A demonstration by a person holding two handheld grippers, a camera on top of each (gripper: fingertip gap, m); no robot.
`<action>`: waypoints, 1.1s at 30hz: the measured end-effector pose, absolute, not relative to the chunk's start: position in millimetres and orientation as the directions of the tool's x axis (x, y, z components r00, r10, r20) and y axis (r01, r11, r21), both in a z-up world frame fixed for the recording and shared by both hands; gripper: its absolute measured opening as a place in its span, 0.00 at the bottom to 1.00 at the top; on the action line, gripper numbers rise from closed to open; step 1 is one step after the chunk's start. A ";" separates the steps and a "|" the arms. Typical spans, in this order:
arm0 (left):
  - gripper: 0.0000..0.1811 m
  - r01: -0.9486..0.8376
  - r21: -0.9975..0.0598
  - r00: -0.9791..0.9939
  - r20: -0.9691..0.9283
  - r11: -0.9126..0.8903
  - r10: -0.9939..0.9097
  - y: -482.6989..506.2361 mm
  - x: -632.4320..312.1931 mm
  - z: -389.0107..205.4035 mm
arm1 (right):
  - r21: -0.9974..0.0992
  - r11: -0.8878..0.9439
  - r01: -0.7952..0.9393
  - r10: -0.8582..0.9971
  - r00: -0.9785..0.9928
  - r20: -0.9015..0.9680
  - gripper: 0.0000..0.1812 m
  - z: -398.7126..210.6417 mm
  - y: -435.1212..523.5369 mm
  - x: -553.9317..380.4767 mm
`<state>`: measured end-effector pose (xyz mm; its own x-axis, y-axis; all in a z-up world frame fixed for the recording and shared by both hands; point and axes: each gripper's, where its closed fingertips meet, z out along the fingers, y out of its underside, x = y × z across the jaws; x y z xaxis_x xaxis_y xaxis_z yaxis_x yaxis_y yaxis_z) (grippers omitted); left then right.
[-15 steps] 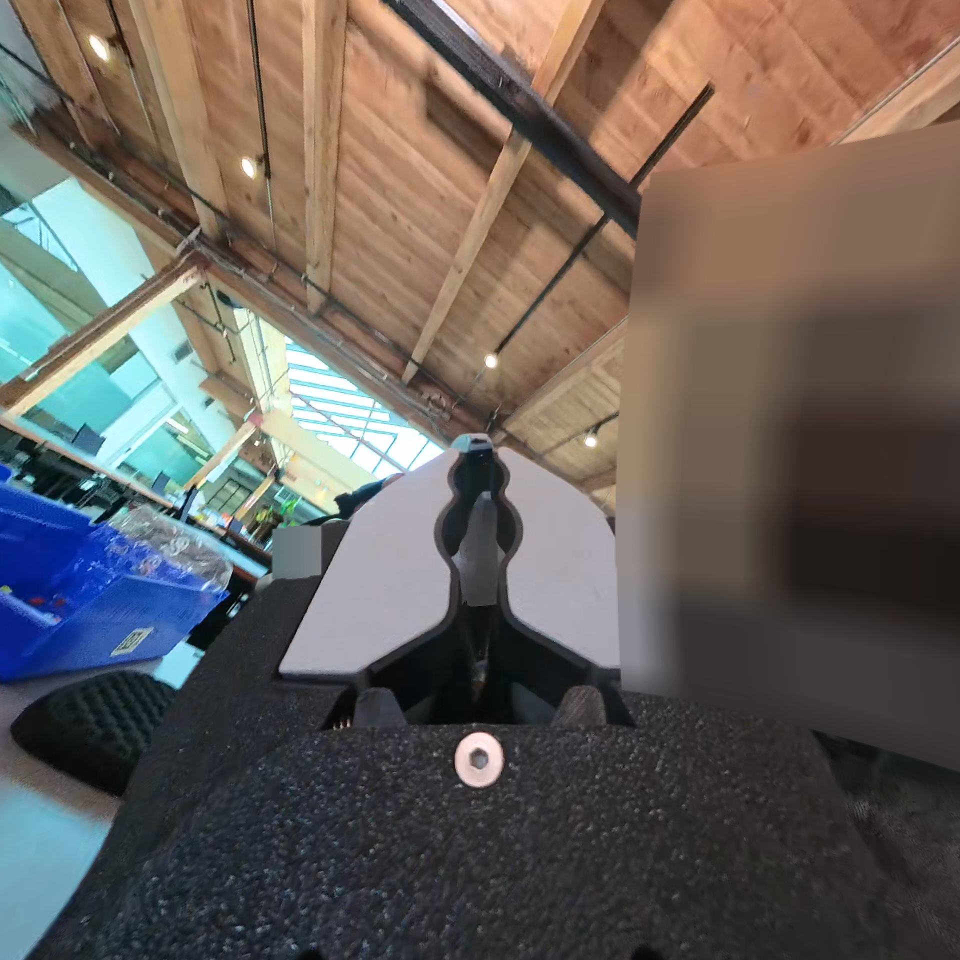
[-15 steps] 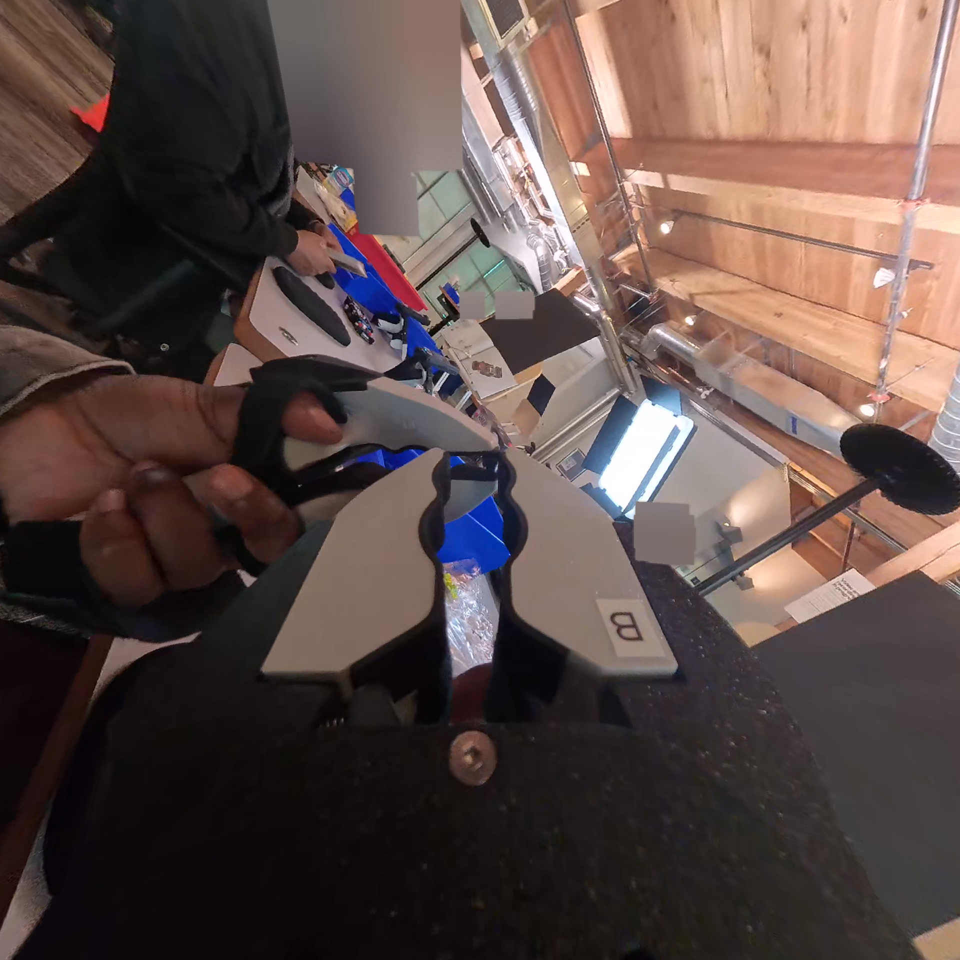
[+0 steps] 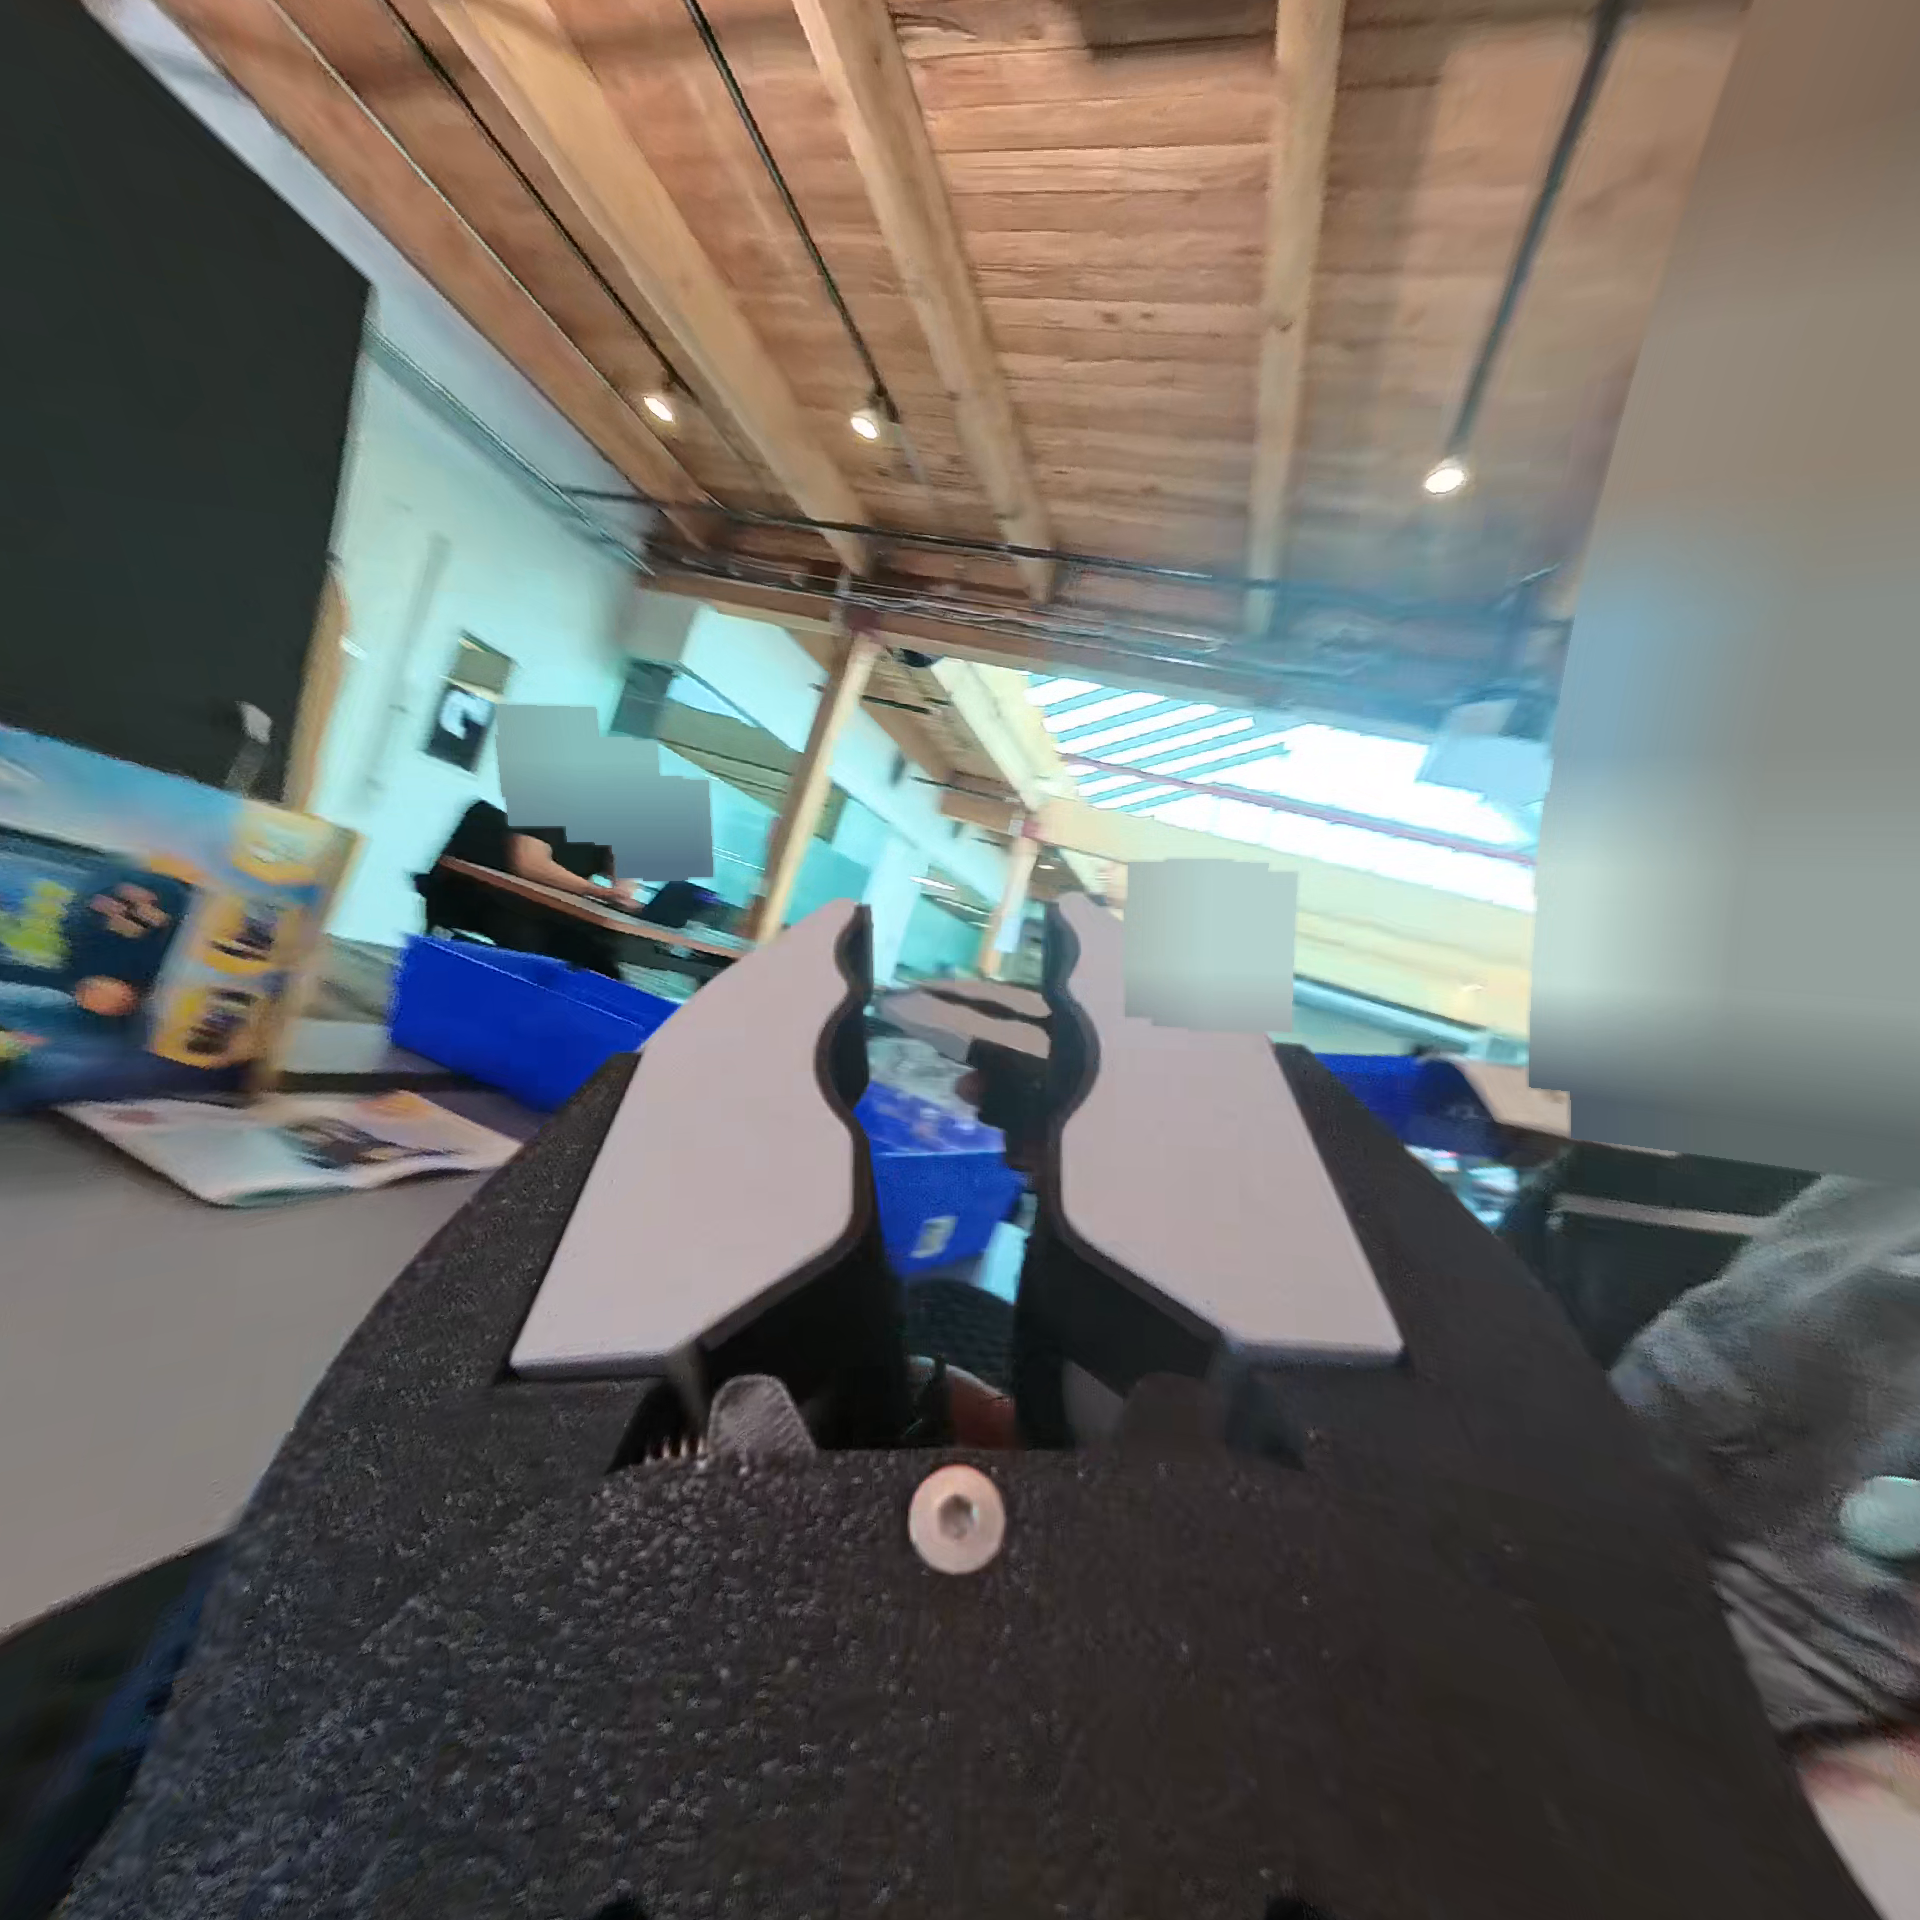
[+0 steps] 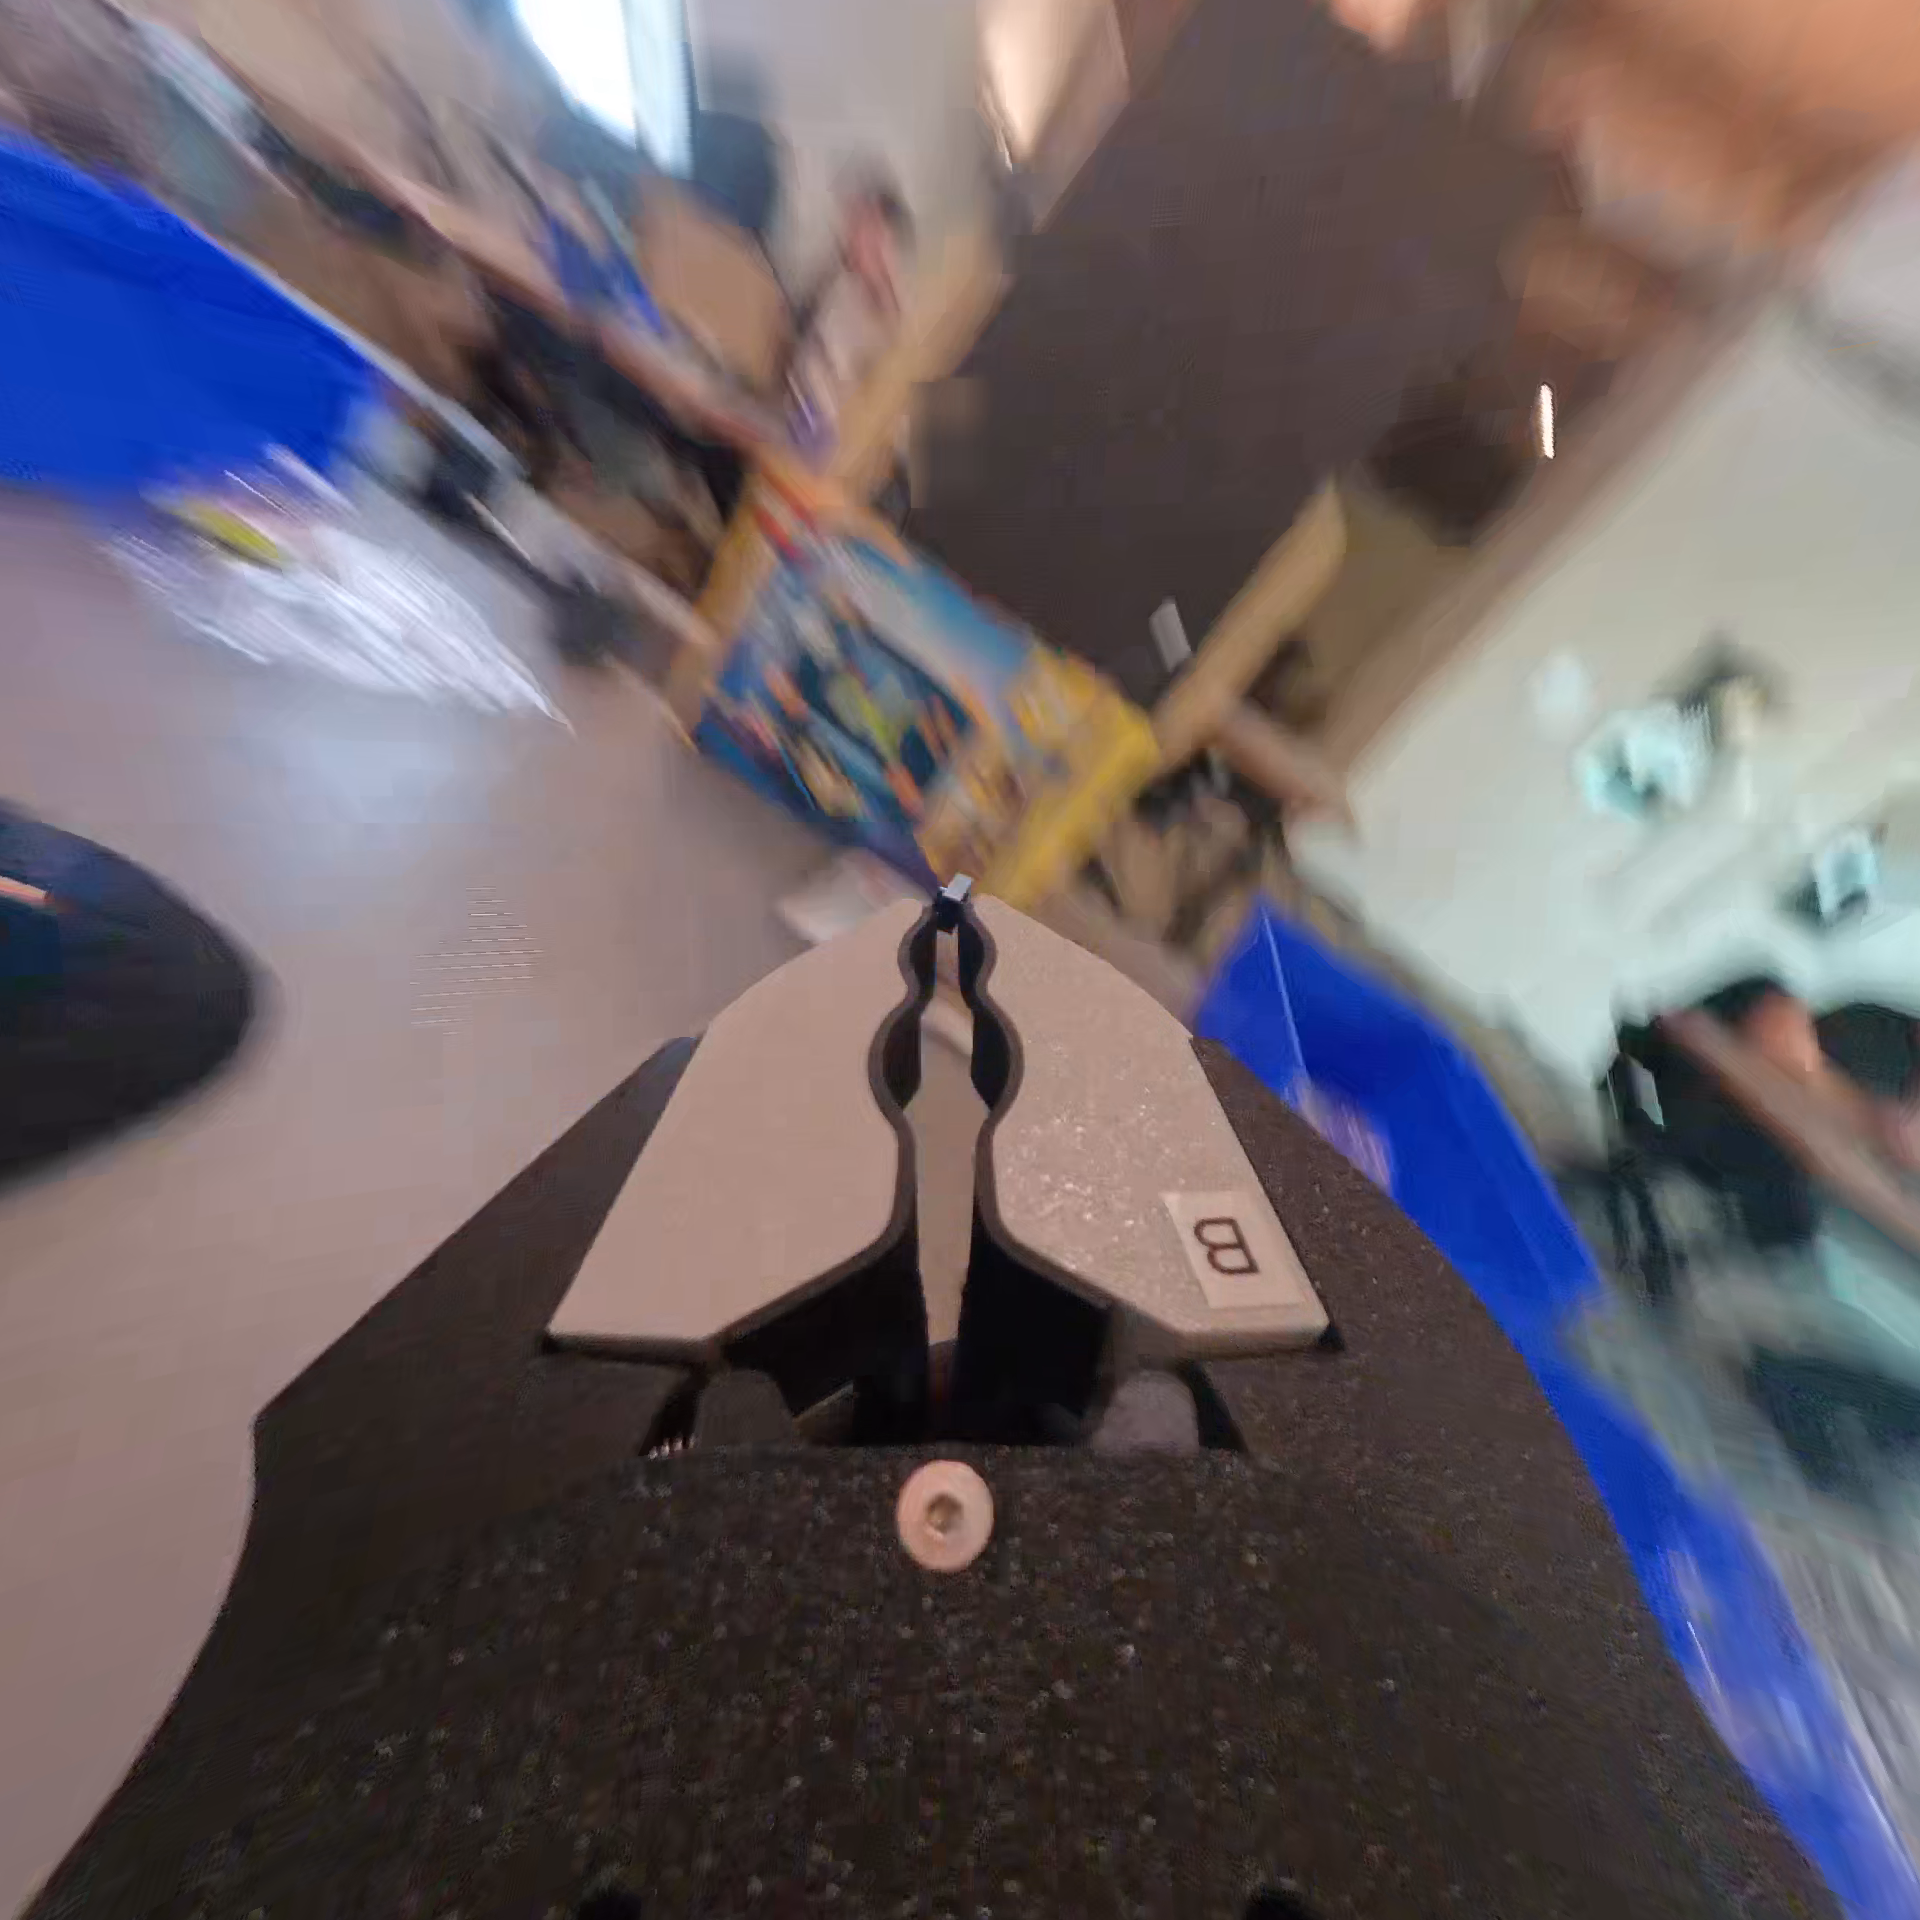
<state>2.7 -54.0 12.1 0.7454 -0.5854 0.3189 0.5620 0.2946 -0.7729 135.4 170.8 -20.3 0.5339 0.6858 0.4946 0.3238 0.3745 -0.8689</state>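
Note:
My left gripper is open and empty, held just above the grey table. A grey flat shape, seemingly the other gripper, shows through the gap between its fingers. My right gripper is shut on a small grey-blue piece pinched at the very fingertips. It points across the table towards a colourful printed box. The right wrist view is heavily blurred by motion.
A blue bin stands behind the left gripper, with the colourful box and an open booklet to its left. A person sits at a far table. Blue bins, clear bags and a black pad flank the right gripper. Tip to tip, the grippers are about 25 centimetres apart.
The left jaws have opened and no longer pinch the small piece at their tip. The right jaws have closed on a small piece. Both views have swung down towards the table.

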 end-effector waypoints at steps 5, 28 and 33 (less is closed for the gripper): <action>0.16 0.464 -0.786 0.834 0.232 0.408 -0.501 -60.3 -7.3 20.5 | -0.824 -0.266 0.500 0.695 0.692 0.195 0.06 -96.3 288.1 223.4; 0.42 -0.079 -0.930 0.949 0.040 -0.360 -0.312 4.1 -52.1 -150.1 | -0.997 -0.062 -0.054 0.971 -0.235 -0.048 0.36 -74.4 48.2 46.8; 0.19 -0.176 -0.874 0.929 0.005 -0.453 -0.371 14.4 -50.1 -186.3 | -0.957 0.108 0.268 0.949 -0.315 0.020 0.34 -149.2 30.3 -17.3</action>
